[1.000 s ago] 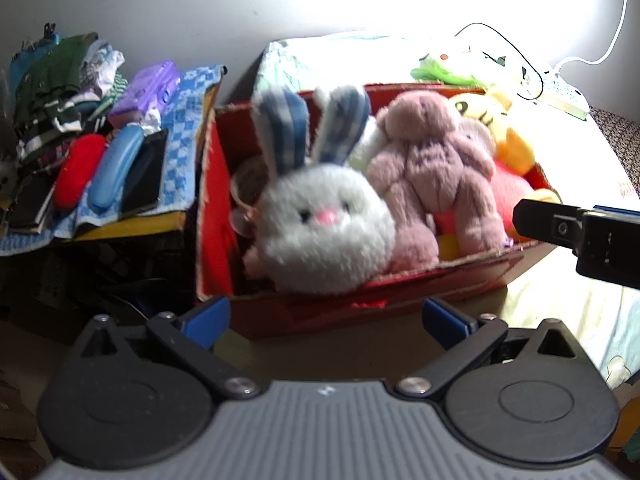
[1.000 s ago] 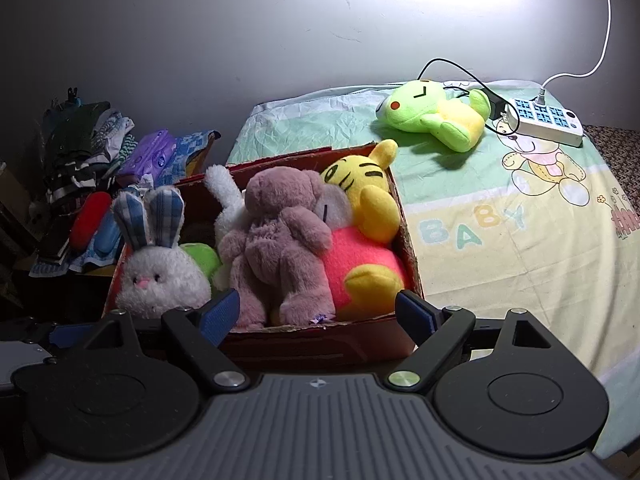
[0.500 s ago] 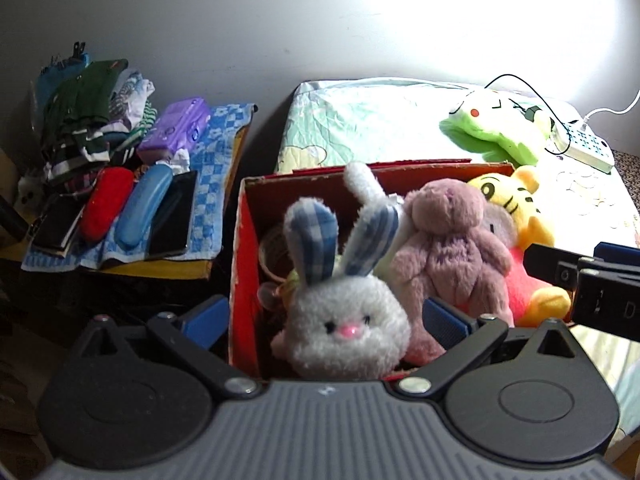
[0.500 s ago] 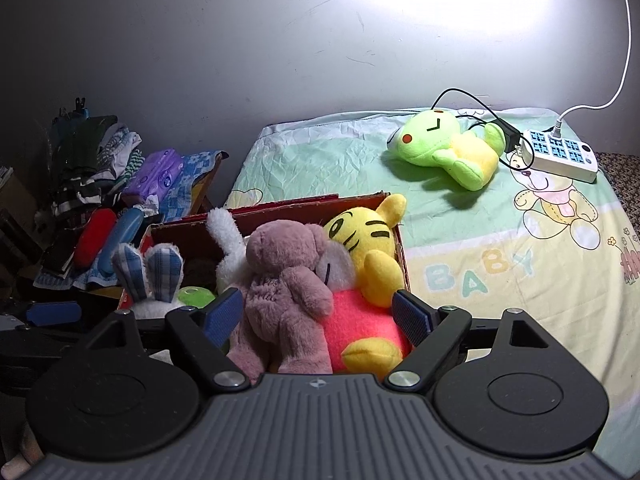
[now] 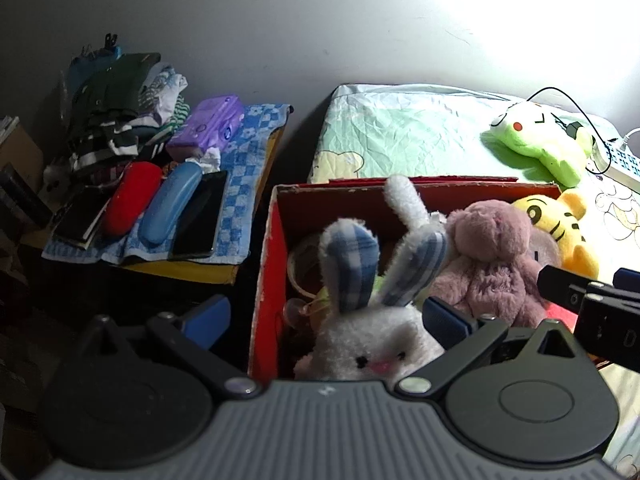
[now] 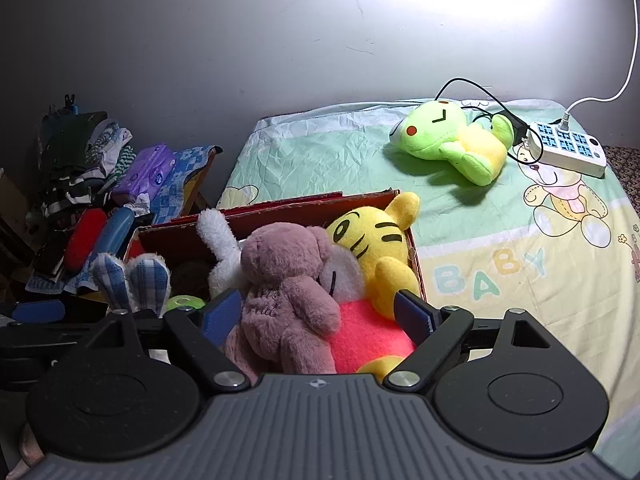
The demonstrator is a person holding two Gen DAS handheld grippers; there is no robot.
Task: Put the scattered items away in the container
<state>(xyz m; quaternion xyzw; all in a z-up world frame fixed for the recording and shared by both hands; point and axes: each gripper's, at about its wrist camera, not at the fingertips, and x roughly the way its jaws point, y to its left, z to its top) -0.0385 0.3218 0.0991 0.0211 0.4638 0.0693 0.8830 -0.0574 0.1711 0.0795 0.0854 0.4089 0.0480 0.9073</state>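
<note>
A red cardboard box (image 5: 272,248) (image 6: 280,210) sits at the bed's near edge. It holds a white rabbit with blue checked ears (image 5: 360,344) (image 6: 132,280), a mauve bear (image 5: 488,256) (image 6: 284,280) and a yellow tiger in pink (image 5: 560,224) (image 6: 372,248). A green and yellow plush (image 5: 536,140) (image 6: 452,140) lies loose on the sheet at the far right. My left gripper (image 5: 326,316) is open and empty above the rabbit. My right gripper (image 6: 318,314) is open and empty above the bear and tiger.
A white power strip (image 6: 568,150) with cables lies by the green plush. A side table on the left carries a checked cloth (image 5: 248,152), a tissue pack (image 5: 208,126), red and blue cases, a phone and folded clothes (image 5: 116,112). A grey wall stands behind.
Both grippers have drawn back and risen from the box, so the bed and side table show more. The toys in the box have not moved.
</note>
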